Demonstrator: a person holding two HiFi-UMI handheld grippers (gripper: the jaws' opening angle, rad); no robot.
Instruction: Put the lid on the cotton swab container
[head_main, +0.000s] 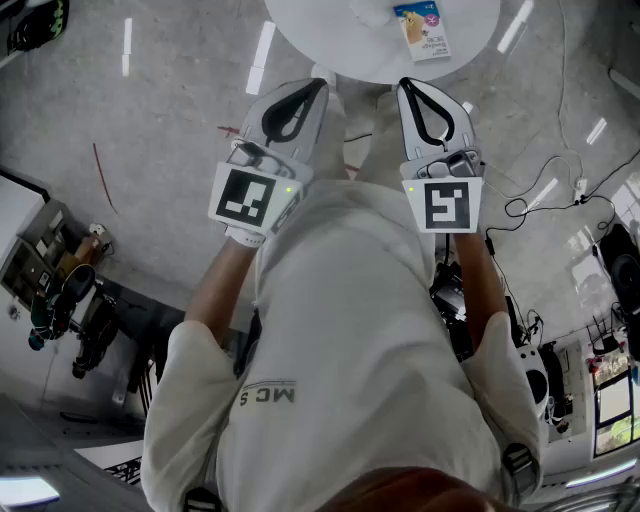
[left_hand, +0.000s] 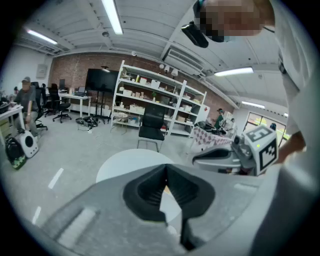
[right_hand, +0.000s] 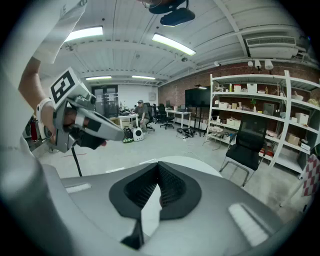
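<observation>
Floor (head_main: 170, 110) glossy grey; table (head_main: 330, 40) smooth white; shirt (head_main: 350, 330) cloth; left tool (head_main: 318, 88), right tool (head_main: 406, 88) matt grey plastic.

Open air from left gripper (head_main: 321, 84) & right gripper (head_main: 404, 84) fwd to round table (head_main: 320, 35); packet (head_main: 422, 28) on tabletop.

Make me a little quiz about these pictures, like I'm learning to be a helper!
1. True or false: the left gripper is holding something between its jaws.
2. Pick one: where does the packet with blue print lie? A) on the round white table; B) on the floor; C) in the right gripper.
3. Fill the gap: the right gripper's jaws are ___ (open or shut).

Key: 1 false, its jaws are shut on nothing. 2 A. 3 shut.
</observation>
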